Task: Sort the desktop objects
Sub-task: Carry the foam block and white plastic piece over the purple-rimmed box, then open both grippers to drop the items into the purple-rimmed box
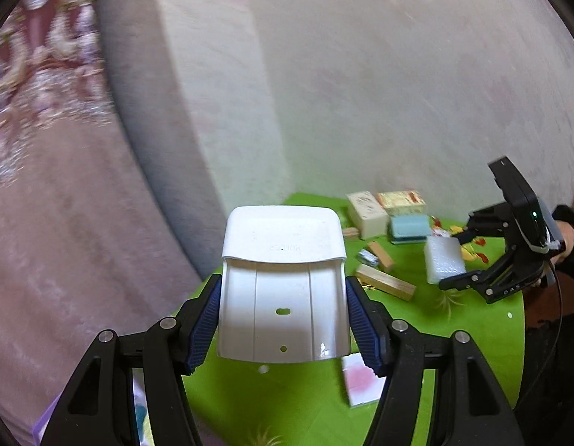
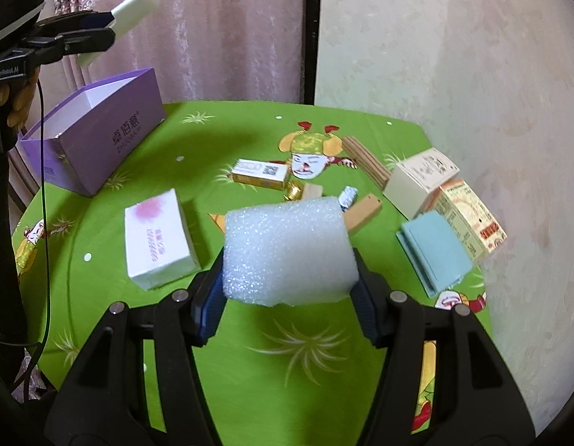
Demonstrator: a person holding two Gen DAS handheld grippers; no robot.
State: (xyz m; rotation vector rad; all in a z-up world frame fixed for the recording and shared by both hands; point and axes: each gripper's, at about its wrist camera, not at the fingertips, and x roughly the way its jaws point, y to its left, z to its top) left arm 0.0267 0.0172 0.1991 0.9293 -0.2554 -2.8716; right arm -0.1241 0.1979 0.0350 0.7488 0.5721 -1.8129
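Observation:
My left gripper point(image 1: 283, 319) is shut on a white plastic stand point(image 1: 283, 278), held up above the green table point(image 1: 287, 401); the blue pads press its two sides. In the right wrist view the same left gripper point(image 2: 112, 28) shows at the upper left with the white plastic stand point(image 2: 136, 9) sticking out of it. My right gripper point(image 2: 288, 278) is shut on a white foam block point(image 2: 287, 252), lifted over the table's middle. The left wrist view shows the right gripper point(image 1: 454, 260) with the foam block point(image 1: 444, 260) at the right.
An open purple box point(image 2: 97, 137) stands at the table's point(image 2: 220, 356) back left. A white-and-pink carton point(image 2: 156, 238), a gold box point(image 2: 260, 173), wooden blocks point(image 2: 363, 160), wrapped sweets point(image 2: 292, 190), a cream box point(image 2: 420, 178), a printed carton point(image 2: 469, 219) and a light-blue case point(image 2: 435, 256) lie about. A wall is behind.

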